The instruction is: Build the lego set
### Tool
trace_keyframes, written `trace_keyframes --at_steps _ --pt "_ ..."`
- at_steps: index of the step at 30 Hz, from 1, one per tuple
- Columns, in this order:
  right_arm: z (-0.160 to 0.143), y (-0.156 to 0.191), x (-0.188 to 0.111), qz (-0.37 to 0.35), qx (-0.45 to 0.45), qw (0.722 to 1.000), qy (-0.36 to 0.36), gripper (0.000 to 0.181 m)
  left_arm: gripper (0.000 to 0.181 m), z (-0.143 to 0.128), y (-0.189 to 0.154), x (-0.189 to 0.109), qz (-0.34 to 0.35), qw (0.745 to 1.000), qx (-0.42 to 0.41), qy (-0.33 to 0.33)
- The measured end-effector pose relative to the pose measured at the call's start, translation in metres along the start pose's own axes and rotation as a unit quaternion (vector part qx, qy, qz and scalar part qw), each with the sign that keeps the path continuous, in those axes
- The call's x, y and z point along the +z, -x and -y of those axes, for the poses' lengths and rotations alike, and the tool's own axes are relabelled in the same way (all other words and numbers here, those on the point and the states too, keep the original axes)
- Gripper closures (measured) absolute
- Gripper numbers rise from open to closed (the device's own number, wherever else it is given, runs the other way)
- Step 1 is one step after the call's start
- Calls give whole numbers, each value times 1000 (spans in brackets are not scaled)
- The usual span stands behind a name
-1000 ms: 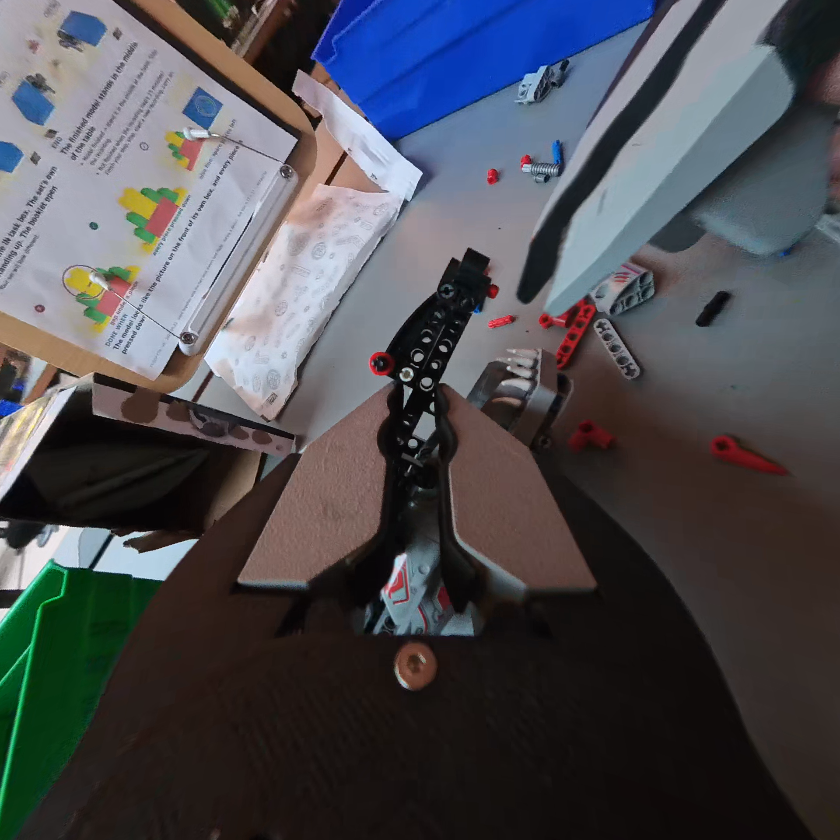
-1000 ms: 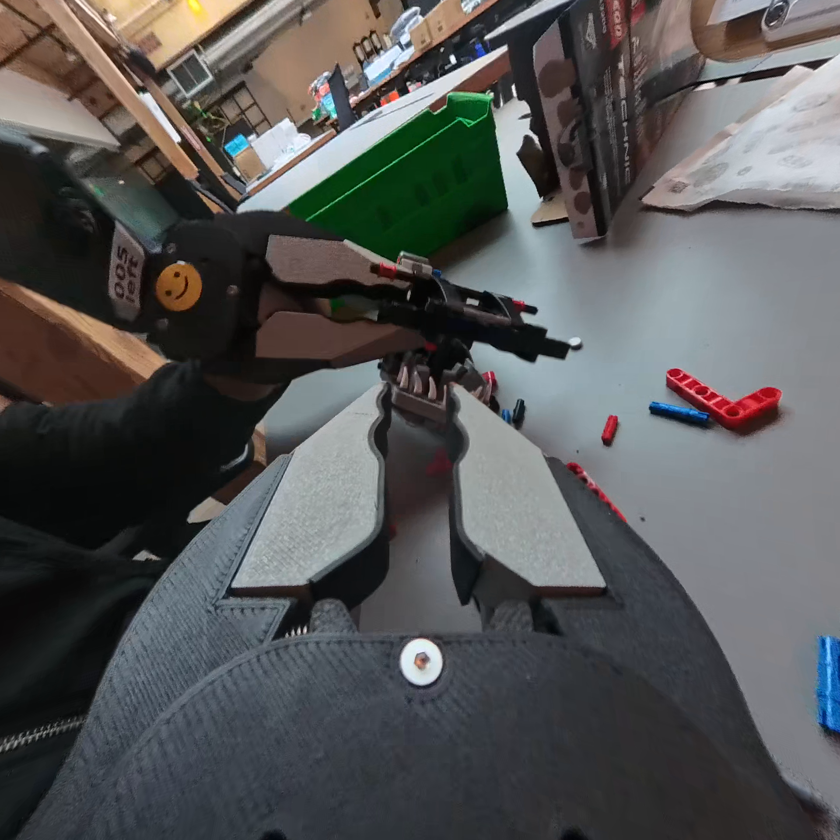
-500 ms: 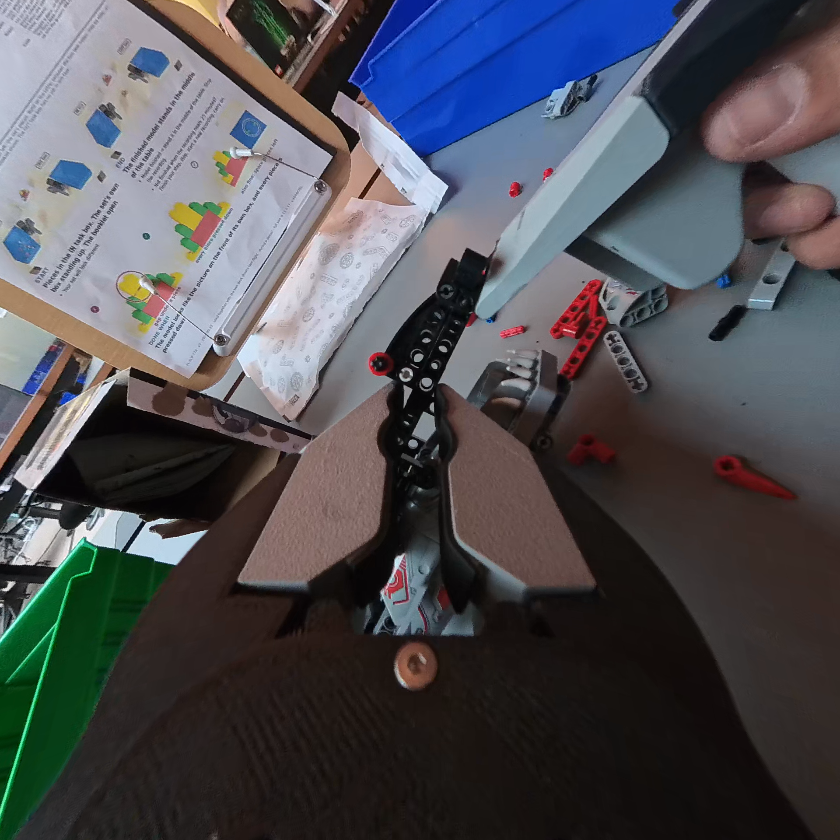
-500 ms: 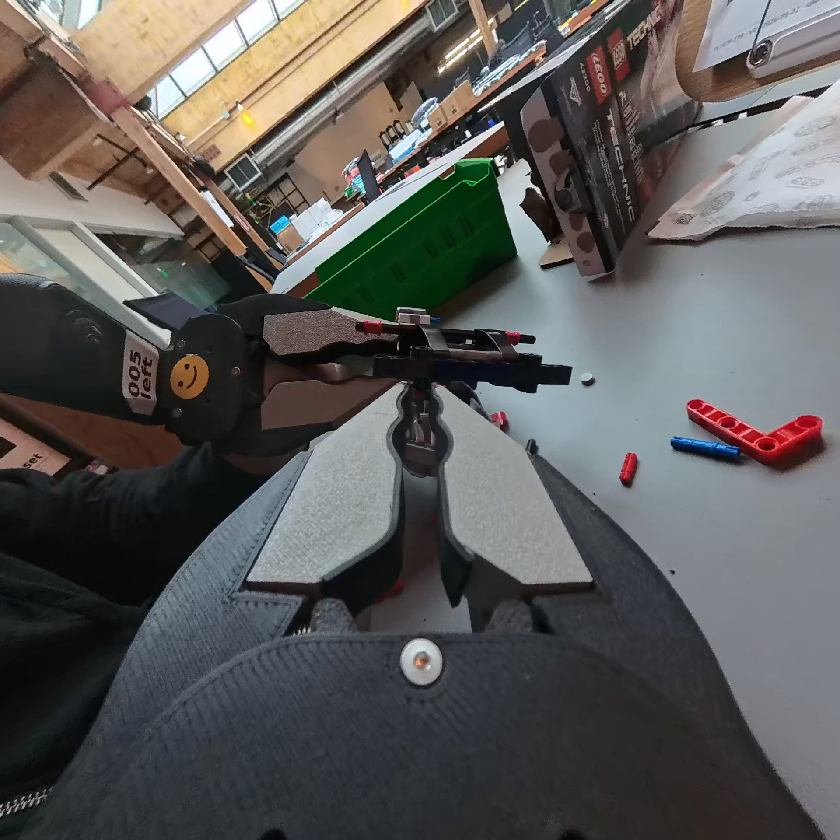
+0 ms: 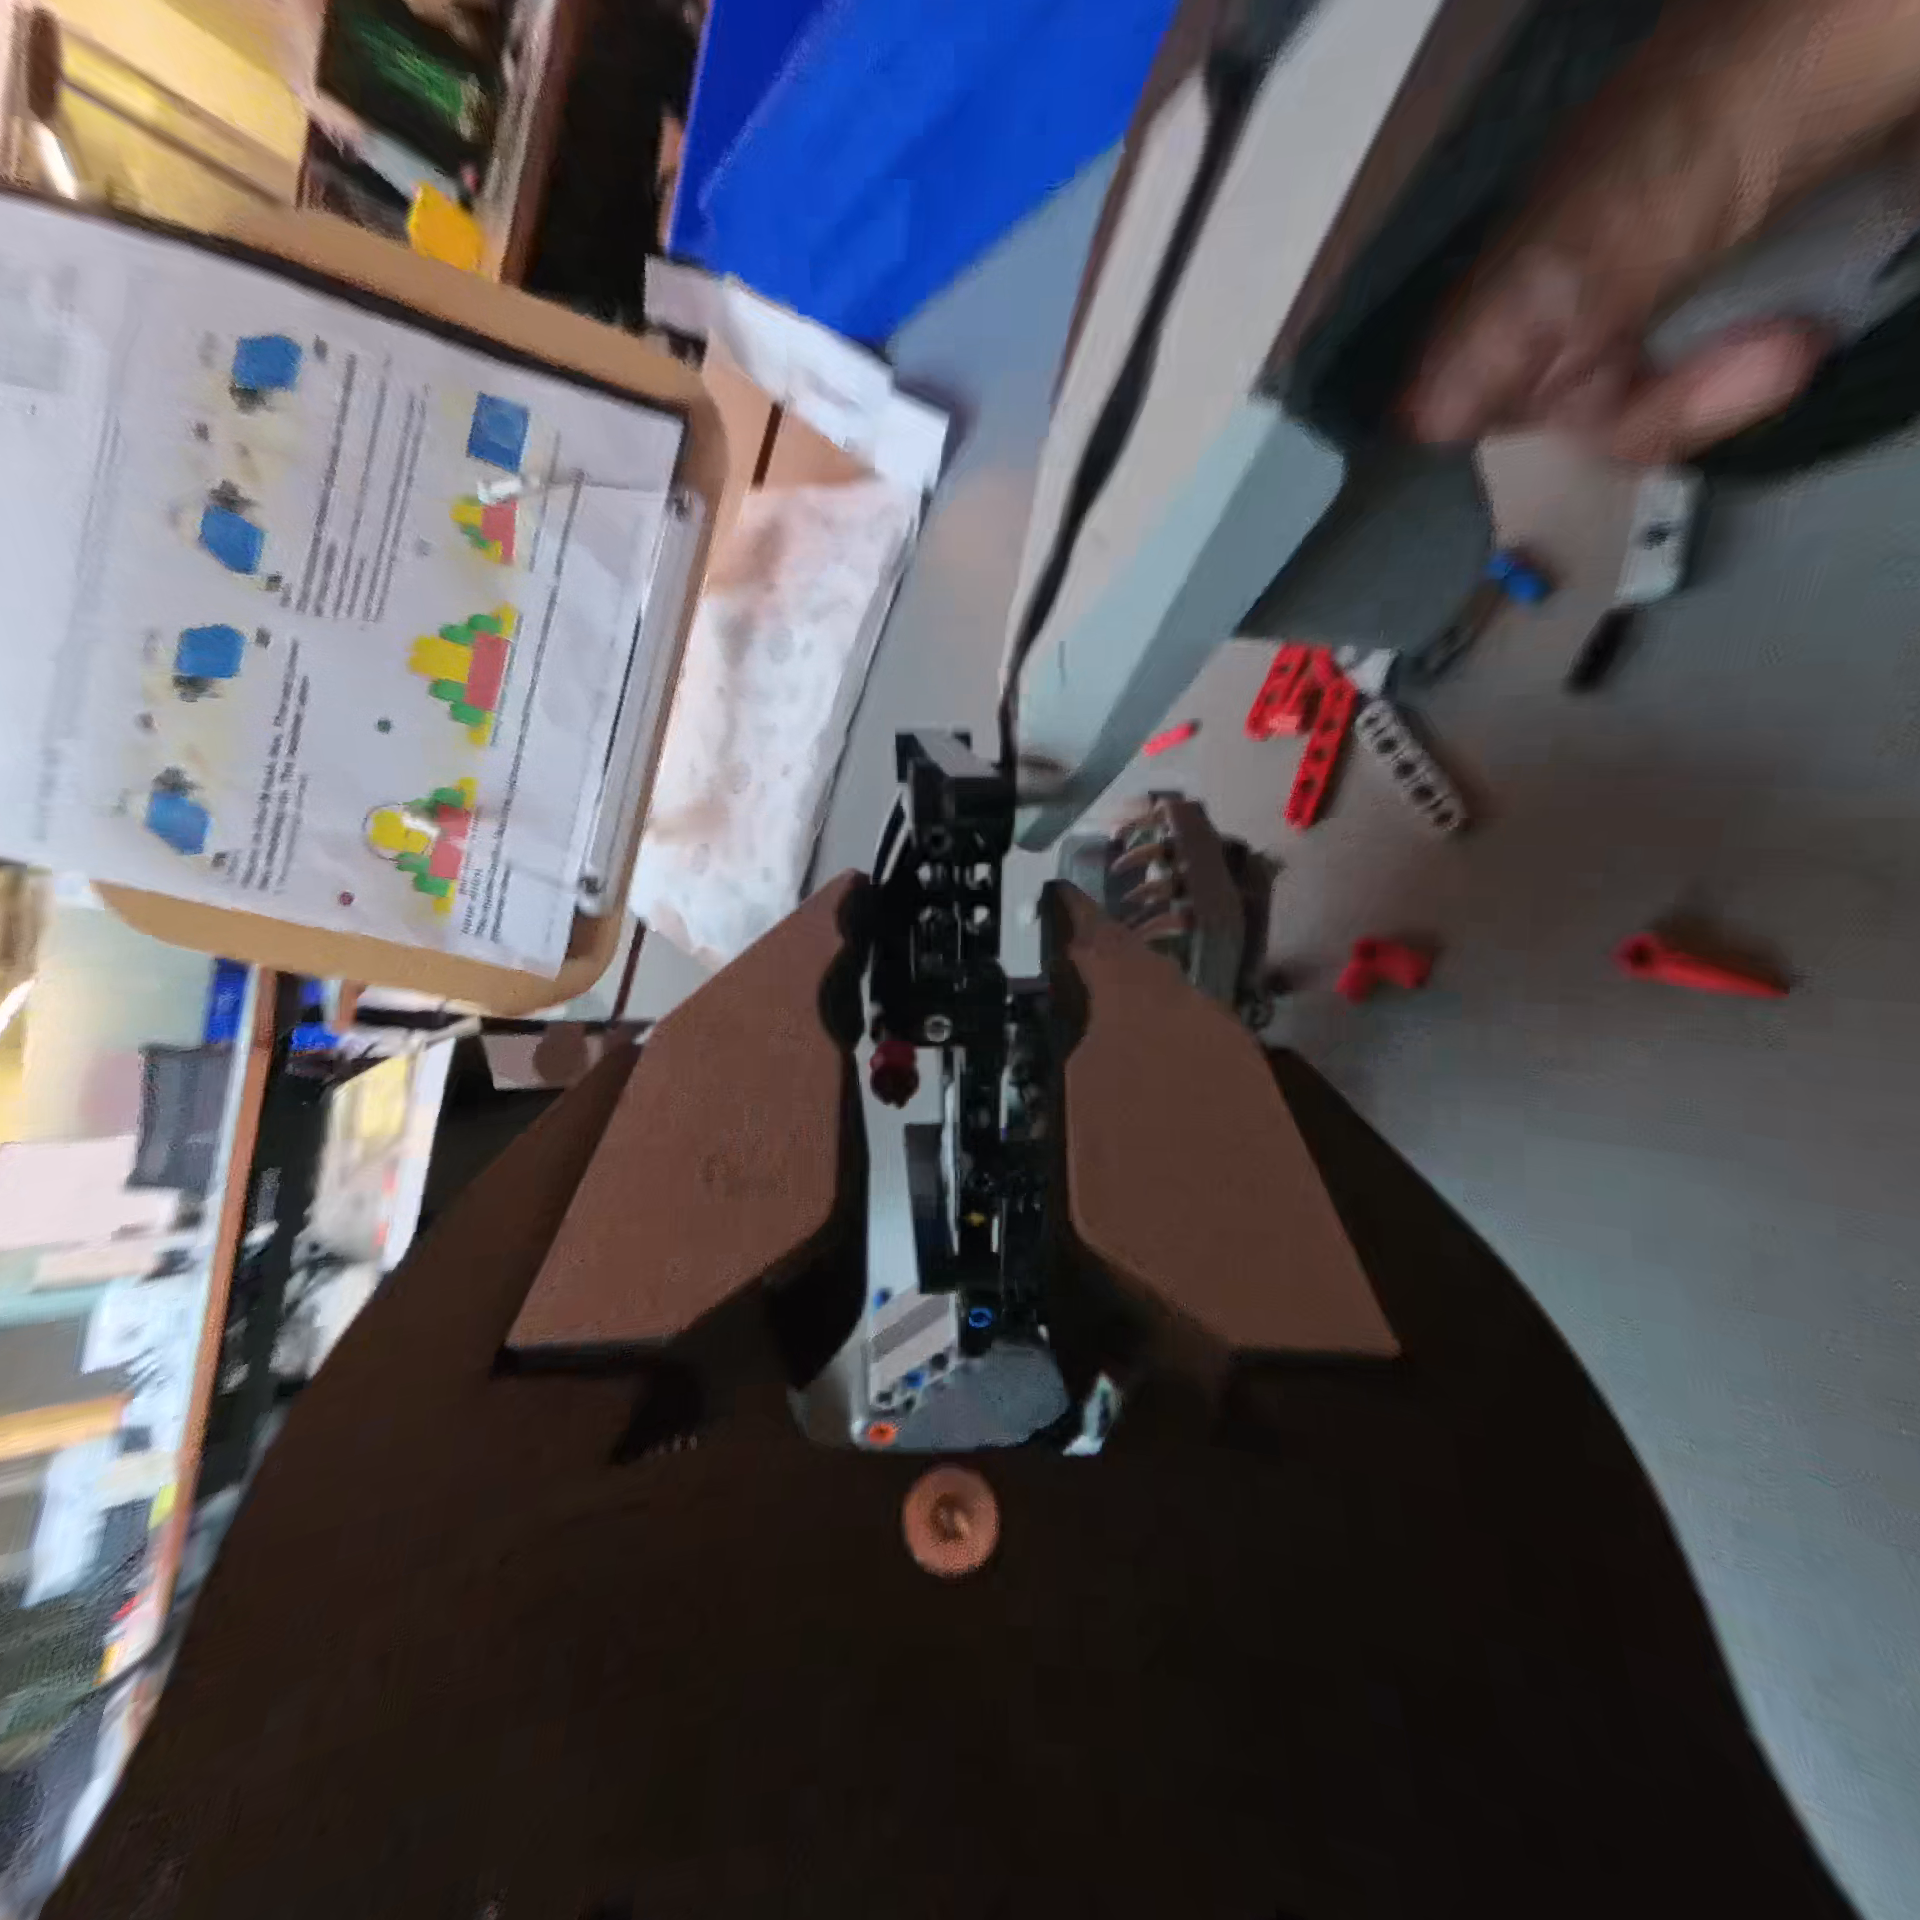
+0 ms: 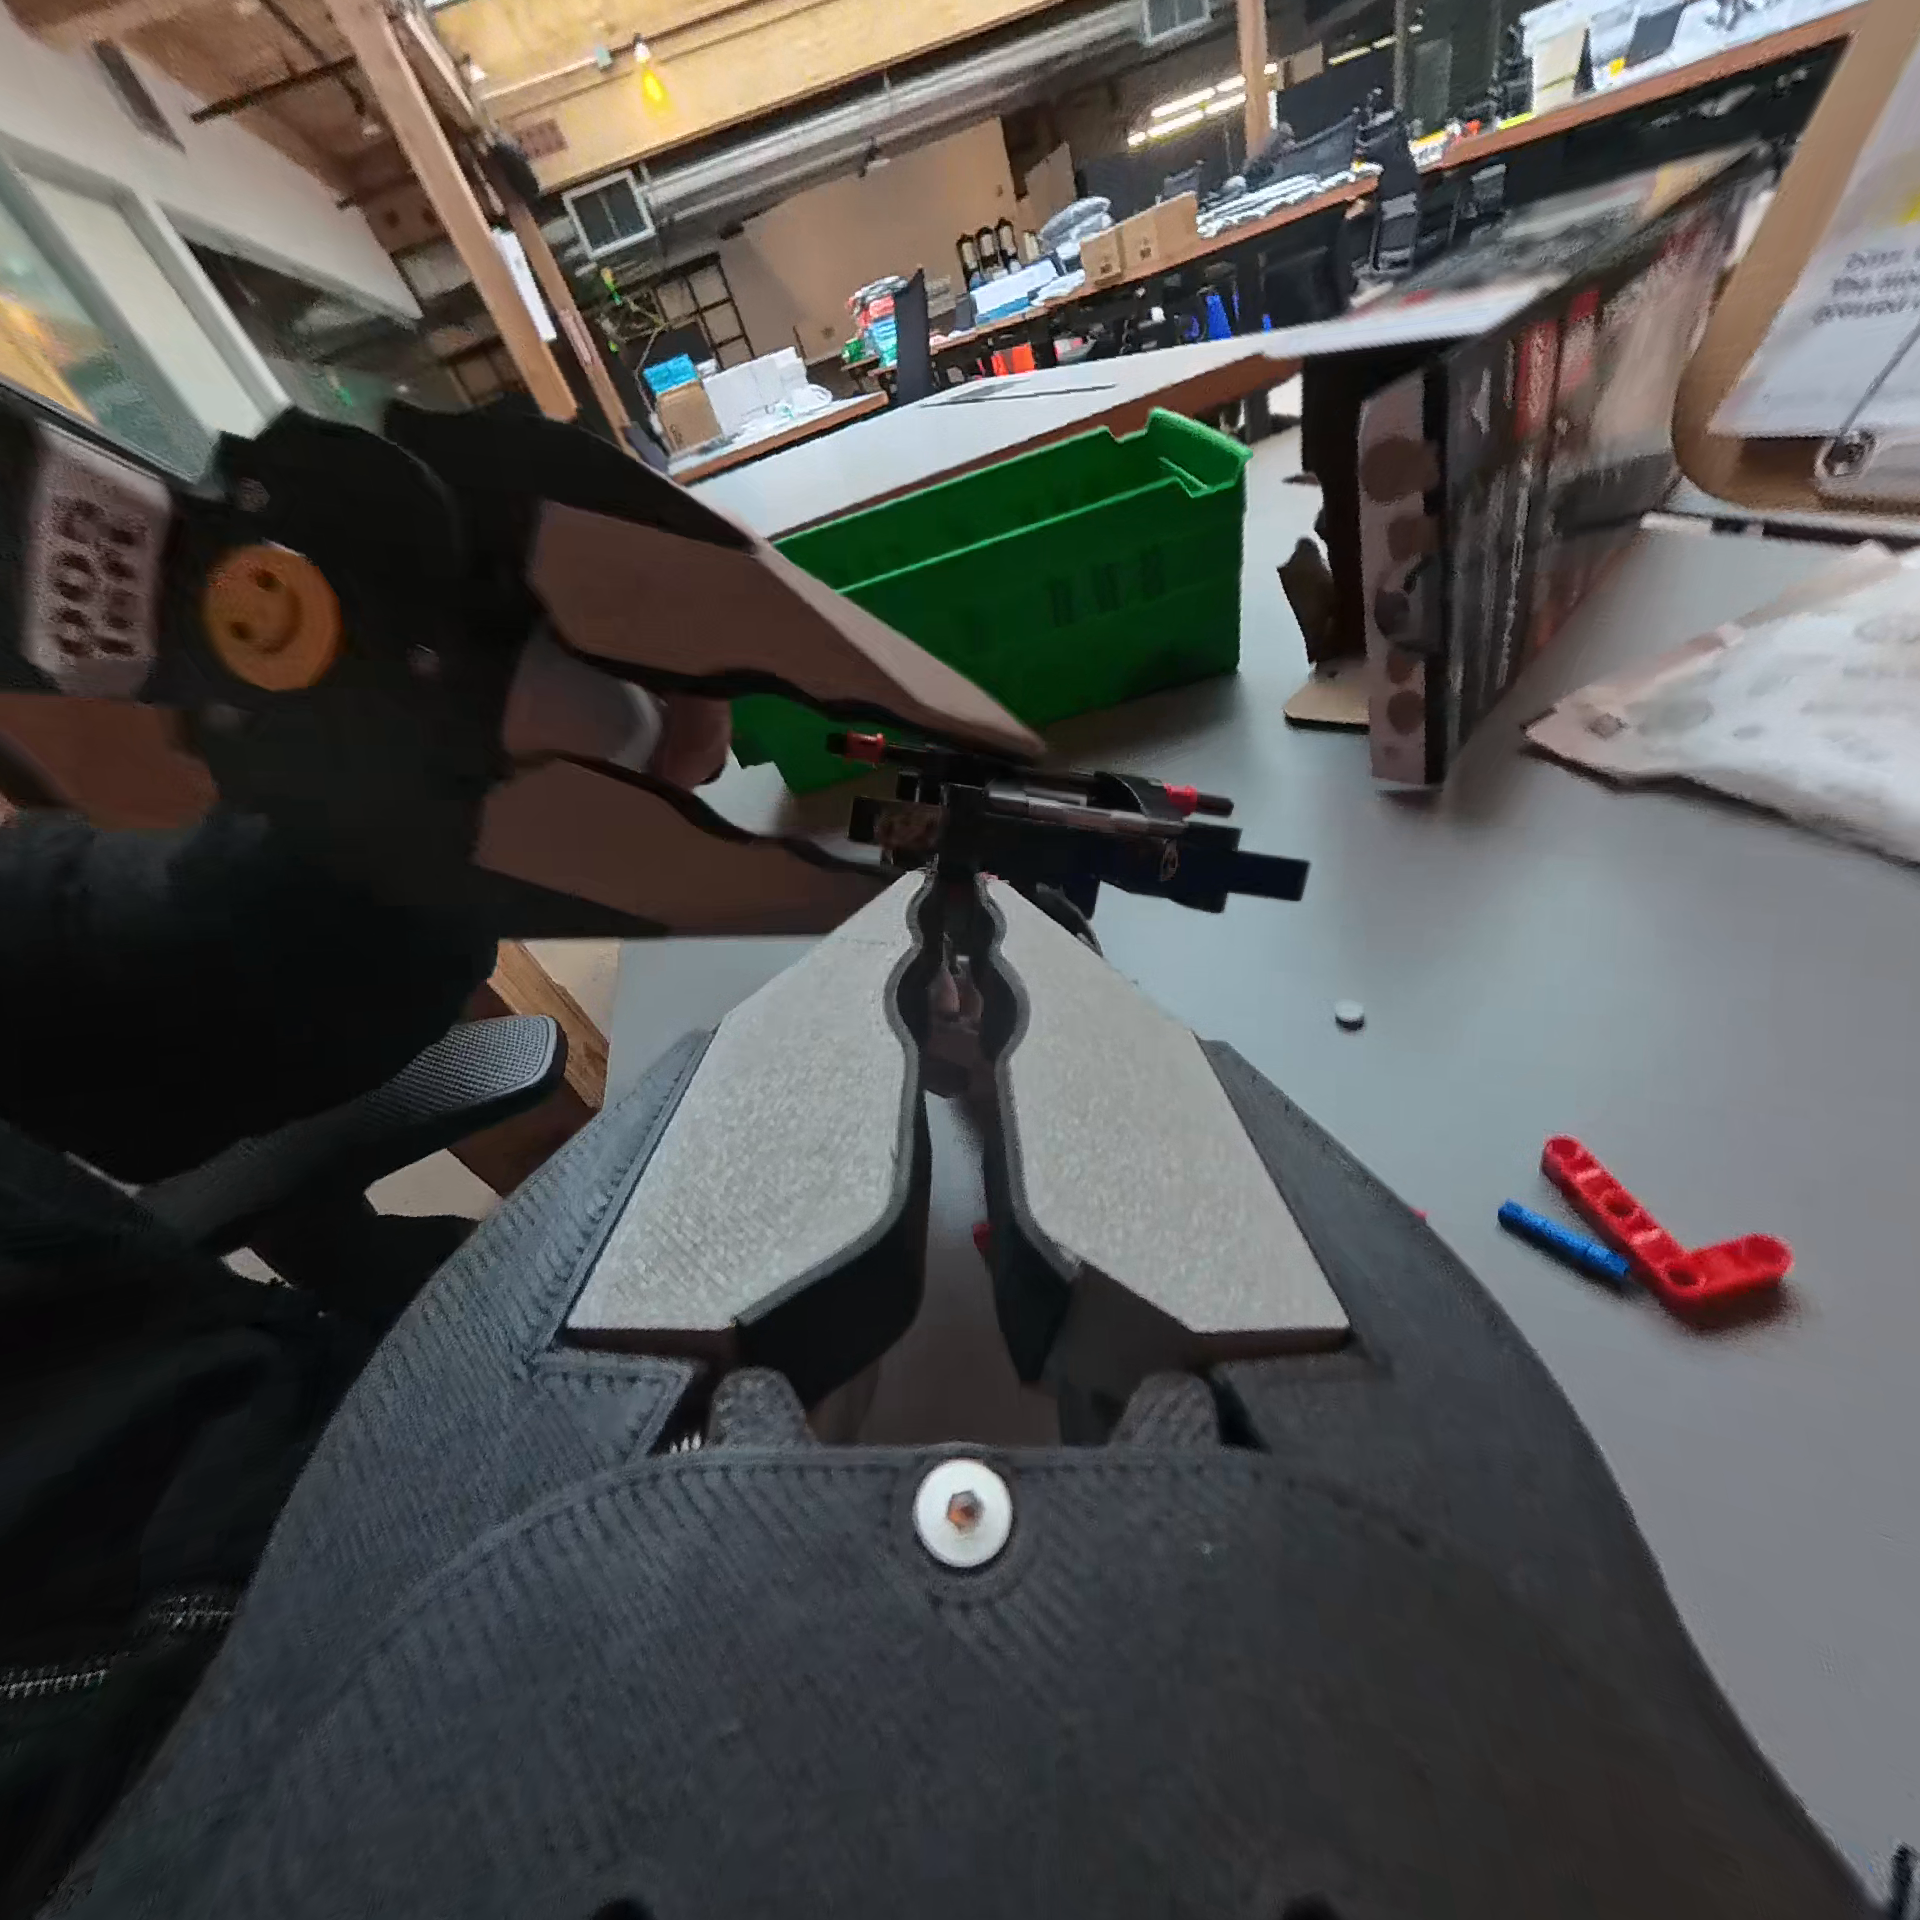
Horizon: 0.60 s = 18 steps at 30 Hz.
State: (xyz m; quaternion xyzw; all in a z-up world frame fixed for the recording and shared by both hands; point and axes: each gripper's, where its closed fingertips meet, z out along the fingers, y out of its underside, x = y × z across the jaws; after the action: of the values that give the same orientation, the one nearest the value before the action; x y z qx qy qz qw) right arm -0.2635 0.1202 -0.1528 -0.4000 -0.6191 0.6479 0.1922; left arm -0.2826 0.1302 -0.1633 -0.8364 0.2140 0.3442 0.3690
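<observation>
My left gripper (image 5: 951, 914) has its fingers spread partway, and the black Technic assembly (image 5: 951, 997) lies in the gap between them. The left wrist view is blurred, so I cannot tell whether the pads are pressing on it. In the right wrist view the same assembly (image 6: 1049, 821) lies level, its long axis left to right, stretching from the left gripper (image 6: 935, 800) out to a black bar end on the right, above the grey bench (image 6: 1558, 987). My right gripper (image 6: 956, 904) comes up from below with its fingers drawn nearly together around something small and dark at their tips, pressed against the underside of the assembly; I judge they hold a piece being joined there. The relation that matters is that the right fingers point across the assembly's length, meeting it near the middle, so the push goes up into it while the left fingers steady it. On the bench to the right lie a red L-shaped beam (image 6: 1673, 1226) and a blue pin (image 6: 1558, 1242). Farther off stand a green bin (image 6: 1039, 582) and the set's box (image 6: 1496, 540).
</observation>
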Motion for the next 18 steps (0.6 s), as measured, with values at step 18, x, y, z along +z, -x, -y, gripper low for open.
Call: trace_keyframes --at_steps 18 --pt "-3 -14 -6 -27 -21 999 28 181 158 -17 35 -1 80 989 -110 -59"
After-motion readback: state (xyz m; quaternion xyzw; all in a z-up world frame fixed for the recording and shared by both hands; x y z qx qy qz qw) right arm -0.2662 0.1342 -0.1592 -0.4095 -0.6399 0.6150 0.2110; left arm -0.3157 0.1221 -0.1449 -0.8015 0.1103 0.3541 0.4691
